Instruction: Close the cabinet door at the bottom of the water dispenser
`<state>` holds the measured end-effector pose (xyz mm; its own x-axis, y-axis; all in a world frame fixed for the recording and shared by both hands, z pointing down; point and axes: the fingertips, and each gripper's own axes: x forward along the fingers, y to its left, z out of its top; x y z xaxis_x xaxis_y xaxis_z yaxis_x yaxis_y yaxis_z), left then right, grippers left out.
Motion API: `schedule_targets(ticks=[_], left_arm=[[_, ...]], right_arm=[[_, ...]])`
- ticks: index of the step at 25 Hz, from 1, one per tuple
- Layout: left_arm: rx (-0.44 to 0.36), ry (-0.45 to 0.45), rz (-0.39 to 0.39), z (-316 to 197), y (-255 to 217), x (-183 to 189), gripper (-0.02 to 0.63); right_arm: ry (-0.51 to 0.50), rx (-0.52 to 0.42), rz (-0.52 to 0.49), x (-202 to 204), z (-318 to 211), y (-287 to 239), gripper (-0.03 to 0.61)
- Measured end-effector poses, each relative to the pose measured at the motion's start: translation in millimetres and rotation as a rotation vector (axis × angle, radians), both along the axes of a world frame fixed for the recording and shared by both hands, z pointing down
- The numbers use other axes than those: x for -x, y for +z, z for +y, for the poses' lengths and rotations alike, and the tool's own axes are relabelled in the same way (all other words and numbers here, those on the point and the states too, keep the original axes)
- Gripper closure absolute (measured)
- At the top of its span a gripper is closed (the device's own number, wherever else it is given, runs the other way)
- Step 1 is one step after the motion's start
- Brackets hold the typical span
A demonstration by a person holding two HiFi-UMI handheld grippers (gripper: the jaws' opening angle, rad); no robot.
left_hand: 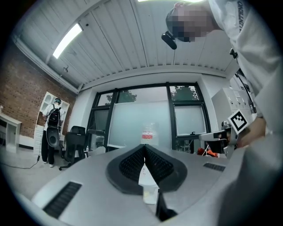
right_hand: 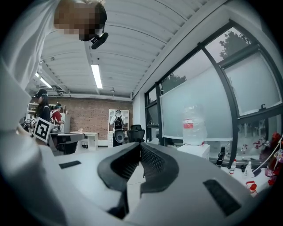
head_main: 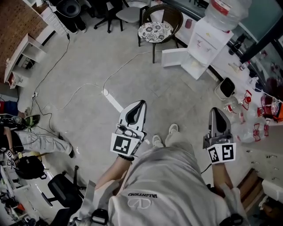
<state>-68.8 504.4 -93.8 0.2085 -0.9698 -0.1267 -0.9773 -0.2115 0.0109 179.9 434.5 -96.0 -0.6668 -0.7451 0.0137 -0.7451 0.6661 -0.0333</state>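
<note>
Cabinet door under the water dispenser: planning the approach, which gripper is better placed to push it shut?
Left, probably. The open door swings out leftward from the dispenser, more in line with the left gripper; the right gripper stands farther right. Both are shut, far off.

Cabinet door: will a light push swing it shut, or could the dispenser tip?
The cabinet door looks thin and stands wide open, so it probably swings easily. The water dispenser carries a large bottle, so possibly top-heavy.
</note>
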Motion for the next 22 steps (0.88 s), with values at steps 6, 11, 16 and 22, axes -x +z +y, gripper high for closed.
schedule_targets(ticks=[6, 11, 16, 22], left_arm=[[0.008, 0.0, 0.005, -17, 0, 9, 0.604], [0.003, -0.009, -0.007, -39, -2, 18, 0.604], [0.004, -0.02, -0.026, -69, -4, 25, 0.604], [0.003, -0.029, -0.041, -121, -12, 31, 0.604]], right_arm=[[-0.014, -0.004, -0.007, 15, -23, -1, 0.563], [-0.05, -0.002, -0.009, 31, -45, 5, 0.563], [-0.07, 0.002, -0.021, 43, -81, 7, 0.563], [-0.111, 0.001, -0.02, 59, -133, 5, 0.563]])
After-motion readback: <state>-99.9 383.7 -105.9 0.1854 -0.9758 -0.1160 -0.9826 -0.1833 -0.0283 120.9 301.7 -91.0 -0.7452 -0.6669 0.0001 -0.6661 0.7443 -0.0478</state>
